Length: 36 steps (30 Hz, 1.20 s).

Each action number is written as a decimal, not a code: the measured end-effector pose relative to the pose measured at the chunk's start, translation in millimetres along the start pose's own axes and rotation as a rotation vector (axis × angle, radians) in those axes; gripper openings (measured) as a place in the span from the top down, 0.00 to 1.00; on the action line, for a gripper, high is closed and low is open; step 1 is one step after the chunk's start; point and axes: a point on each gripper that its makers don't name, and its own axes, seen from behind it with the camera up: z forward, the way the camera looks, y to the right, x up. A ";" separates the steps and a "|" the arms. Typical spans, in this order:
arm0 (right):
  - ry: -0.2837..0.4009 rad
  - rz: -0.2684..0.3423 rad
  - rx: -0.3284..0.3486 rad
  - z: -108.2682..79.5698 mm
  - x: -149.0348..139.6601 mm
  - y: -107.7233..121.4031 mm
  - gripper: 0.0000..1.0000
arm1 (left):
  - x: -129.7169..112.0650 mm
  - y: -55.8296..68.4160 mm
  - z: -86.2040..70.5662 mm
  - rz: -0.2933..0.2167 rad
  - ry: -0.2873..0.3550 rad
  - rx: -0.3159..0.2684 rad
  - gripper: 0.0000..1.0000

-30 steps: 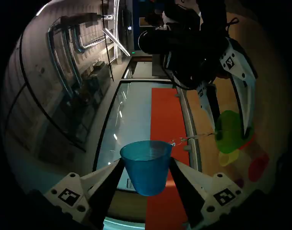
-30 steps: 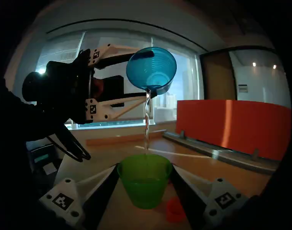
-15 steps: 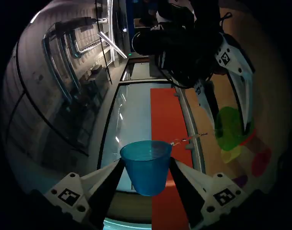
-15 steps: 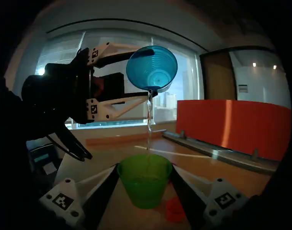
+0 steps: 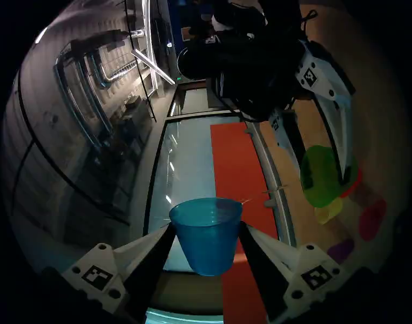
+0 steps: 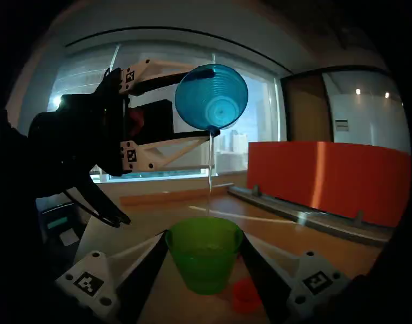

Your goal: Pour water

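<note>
Cups, two.
1. Translucent blue plastic cup, ribbed inside. It is tipped on its side with the mouth towards the right gripper view and held high, directly above the green cup. The left gripper has it: both white fingers are closed against the cup's sides, one on each side.
2. Translucent green plastic cup, upright, mouth up. The right gripper has it: both fingers press on its walls, set apart only by the cup's width.

Water, one thin stream, running from the blue cup's lower lip down into the green cup's mouth.

Wooden table, one, below the green cup.

Small round coloured pieces on the table near the green cup, three: one yellow, one red, one purple. Their kind cannot be told.

Orange panel, one, behind the table.
</note>
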 end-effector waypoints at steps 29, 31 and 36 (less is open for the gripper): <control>0.006 -0.004 -0.006 -1.0 0.3 1.6 0.07 | -7.9 10.4 1.7 -0.100 -0.010 -0.029 0.15; 0.008 -0.003 -0.009 -1.6 1.1 2.0 0.07 | -11.1 12.2 2.3 -0.161 -0.016 -0.030 0.15; 0.013 -0.002 -0.016 -3.5 4.1 2.9 0.07 | -18.4 17.2 2.8 -0.321 -0.032 -0.036 0.15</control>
